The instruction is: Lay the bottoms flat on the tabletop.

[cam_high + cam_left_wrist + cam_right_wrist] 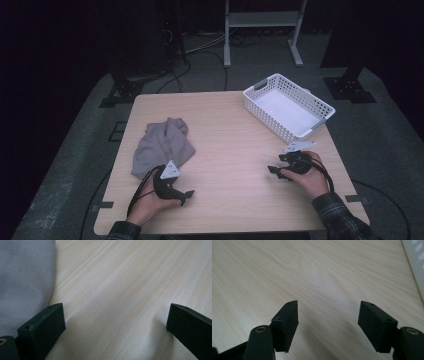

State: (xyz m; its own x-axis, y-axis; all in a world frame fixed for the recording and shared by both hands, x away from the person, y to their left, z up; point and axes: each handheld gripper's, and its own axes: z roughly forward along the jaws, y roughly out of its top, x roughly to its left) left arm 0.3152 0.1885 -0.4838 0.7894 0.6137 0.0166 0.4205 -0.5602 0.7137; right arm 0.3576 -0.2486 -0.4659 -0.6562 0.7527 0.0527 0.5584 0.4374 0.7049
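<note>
The grey cloth (162, 145) lay crumpled in a soft heap on the table, toward nine o'clock from the table's middle, folds bunched at its far end, its near edge flattened out.

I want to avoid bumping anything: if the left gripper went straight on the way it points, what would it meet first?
Probably nothing soon. The left gripper points across bare table; its jaws stand open, empty. The grey cloth lies beside its line, not in it. Farther along, the right gripper may come near.
</note>
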